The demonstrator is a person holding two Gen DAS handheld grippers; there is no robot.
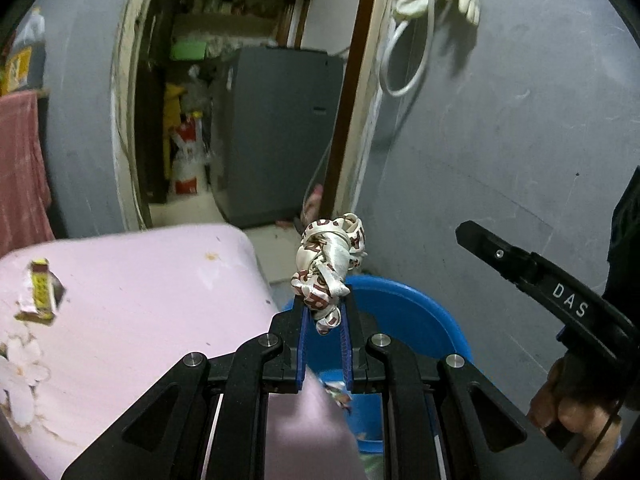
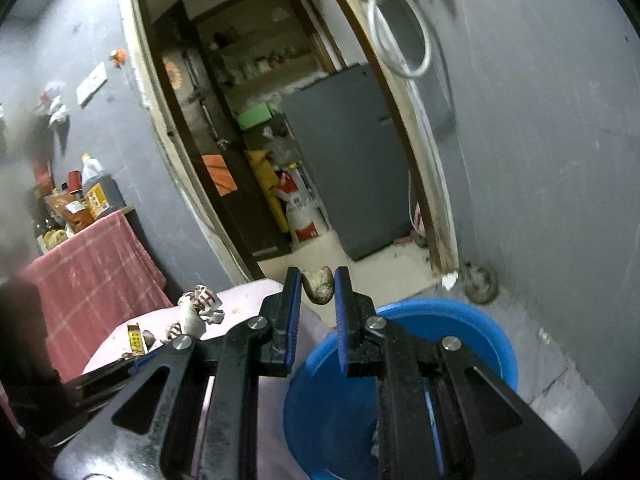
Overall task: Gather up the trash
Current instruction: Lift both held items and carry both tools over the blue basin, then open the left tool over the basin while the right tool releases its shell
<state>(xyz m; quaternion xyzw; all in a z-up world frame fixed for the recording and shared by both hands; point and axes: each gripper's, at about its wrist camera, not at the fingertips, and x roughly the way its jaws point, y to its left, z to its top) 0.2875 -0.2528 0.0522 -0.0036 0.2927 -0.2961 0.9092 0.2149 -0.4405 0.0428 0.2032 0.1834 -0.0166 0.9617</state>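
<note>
My left gripper (image 1: 325,299) is shut on a crumpled white wrapper with red print (image 1: 330,268), which it holds up over the near rim of a blue plastic basin (image 1: 404,312). My right gripper (image 2: 318,276) is shut on a small brownish-grey crumpled lump (image 2: 319,287), above the basin (image 2: 460,332) and beside a pink cushion (image 2: 248,292). The left wrist view shows one black finger (image 1: 500,254) of the right gripper at the right edge. A small yellow box wrapper (image 1: 40,294) lies on the pink cushion (image 1: 152,300); it is also in the right wrist view (image 2: 136,338), near the white wrapper (image 2: 200,306).
The basin stands on the floor against a grey wall (image 1: 500,140). Beyond it is an open doorway with a grey fridge (image 2: 344,168) and a red-and-white sack (image 2: 300,208). A table under a pink checked cloth (image 2: 96,264) holds bottles. A white cable (image 1: 404,52) hangs on the wall.
</note>
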